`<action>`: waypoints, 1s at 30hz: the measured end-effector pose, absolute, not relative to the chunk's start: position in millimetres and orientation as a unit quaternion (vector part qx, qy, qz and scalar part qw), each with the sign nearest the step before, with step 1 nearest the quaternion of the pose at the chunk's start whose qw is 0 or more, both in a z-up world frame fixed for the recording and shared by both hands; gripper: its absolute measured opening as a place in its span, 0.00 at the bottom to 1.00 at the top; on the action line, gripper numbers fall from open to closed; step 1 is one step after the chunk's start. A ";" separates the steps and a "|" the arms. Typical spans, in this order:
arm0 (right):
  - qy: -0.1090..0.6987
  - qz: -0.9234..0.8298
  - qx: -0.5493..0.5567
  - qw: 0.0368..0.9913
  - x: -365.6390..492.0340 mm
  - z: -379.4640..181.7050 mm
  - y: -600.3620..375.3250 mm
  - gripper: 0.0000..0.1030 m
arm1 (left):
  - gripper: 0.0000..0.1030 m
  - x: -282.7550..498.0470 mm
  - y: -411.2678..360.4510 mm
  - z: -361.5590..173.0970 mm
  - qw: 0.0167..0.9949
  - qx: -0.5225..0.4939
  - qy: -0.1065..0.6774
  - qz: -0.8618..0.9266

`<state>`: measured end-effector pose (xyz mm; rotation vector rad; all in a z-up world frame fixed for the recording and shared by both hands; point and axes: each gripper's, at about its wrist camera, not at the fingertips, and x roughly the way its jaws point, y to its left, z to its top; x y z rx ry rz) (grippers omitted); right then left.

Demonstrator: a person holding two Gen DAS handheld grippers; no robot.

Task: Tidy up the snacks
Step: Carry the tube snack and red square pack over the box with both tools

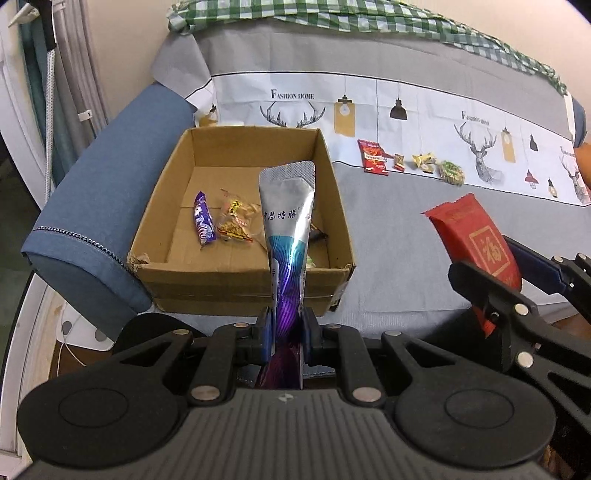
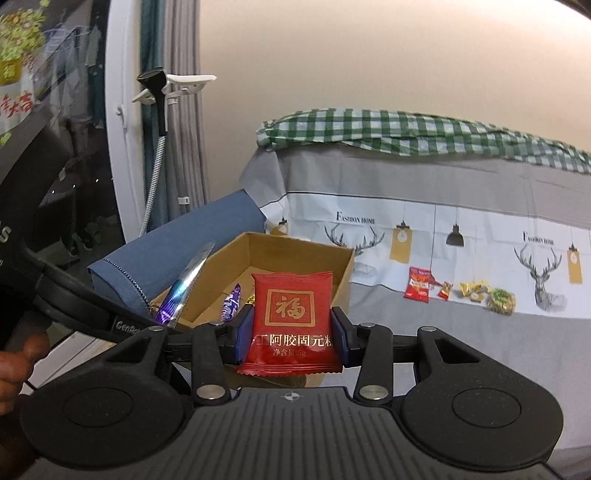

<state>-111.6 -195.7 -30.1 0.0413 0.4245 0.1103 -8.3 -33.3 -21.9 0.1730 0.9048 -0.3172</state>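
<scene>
An open cardboard box [image 1: 162,218] sits on the grey sofa cover; it also shows in the right wrist view [image 2: 341,282]. Inside lie a purple candy bar [image 1: 204,223] and a yellow snack packet [image 1: 234,220]. My left gripper [image 1: 287,332] is shut on a silver and purple pouch [image 1: 288,229], held upright just before the box's near wall. My right gripper [image 2: 291,338] is shut on a red packet [image 2: 293,325], to the right of the box; the packet also shows in the left wrist view [image 1: 476,236]. Several small snacks lie in a row on the cover: a red packet [image 1: 373,156], small candies [image 1: 424,162] and a green one [image 1: 451,172].
A blue cushion [image 1: 103,206] lies left of the box. A green checked cloth [image 1: 351,14] covers the sofa back. A curtain and a hanging hose [image 2: 157,162] stand at the far left. The person's hand [image 2: 14,369] holds the left gripper.
</scene>
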 end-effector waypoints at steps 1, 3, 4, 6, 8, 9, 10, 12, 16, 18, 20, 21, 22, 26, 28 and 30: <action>0.210 0.055 0.016 0.976 -111.2 -30.0 -194.0 0.44 | 0.17 -9.4 -33.1 -22.3 0.883 0.083 0.435 -0.155; 0.211 0.054 0.011 0.976 -112.2 -29.2 -192.1 0.44 | 0.17 -10.2 -33.0 -23.2 0.882 0.082 0.435 -0.158; 0.212 0.053 0.010 0.976 -112.3 -29.4 -191.3 0.44 | 0.17 -10.4 -32.2 -23.3 0.882 0.081 0.436 -0.159; 0.214 0.051 0.009 0.976 -111.6 -29.0 -192.5 0.44 | 0.17 -10.2 -31.9 -22.9 0.883 0.079 0.435 -0.160; 0.215 0.050 0.008 0.975 -109.7 -28.8 -191.3 0.44 | 0.17 -9.2 -30.6 -23.2 0.883 0.078 0.434 -0.161; 0.216 0.051 0.007 0.975 -109.3 -28.7 -190.4 0.44 | 0.17 -9.0 -30.6 -23.2 0.883 0.078 0.434 -0.161; 0.216 0.051 0.006 0.975 -109.0 -28.5 -189.8 0.44 | 0.17 -8.8 -30.2 -23.3 0.883 0.078 0.434 -0.161; 0.217 0.052 0.004 0.975 -107.8 -28.5 -188.4 0.44 | 0.17 -8.4 -30.0 -23.3 0.883 0.078 0.434 -0.162; 0.219 0.054 0.001 0.974 -106.5 -28.9 -187.4 0.44 | 0.17 -6.3 -28.3 -24.1 0.882 0.077 0.435 -0.162; 0.222 0.054 0.001 0.974 -105.0 -29.6 -187.8 0.44 | 0.17 -5.3 -28.6 -24.7 0.882 0.077 0.436 -0.162; 0.224 0.054 0.001 0.973 -103.2 -30.6 -187.3 0.44 | 0.17 -4.1 -28.7 -25.5 0.881 0.077 0.438 -0.161; 0.225 0.054 0.001 0.973 -102.5 -31.0 -187.2 0.44 | 0.17 -3.6 -29.1 -25.9 0.881 0.077 0.439 -0.161; 0.226 0.055 0.001 0.972 -101.6 -31.5 -187.1 0.44 | 0.17 -3.0 -29.6 -26.3 0.881 0.077 0.439 -0.160; 0.232 0.057 0.000 0.971 -98.0 -32.8 -185.1 0.44 | 0.17 0.0 -30.5 -29.1 0.879 0.077 0.442 -0.159; 0.235 0.057 0.001 0.970 -95.8 -34.0 -184.9 0.44 | 0.17 2.9 -30.7 -30.2 0.879 0.079 0.443 -0.157; 0.239 0.058 0.000 0.969 -92.6 -34.7 -185.0 0.44 | 0.17 6.3 -30.2 -30.0 0.881 0.080 0.442 -0.153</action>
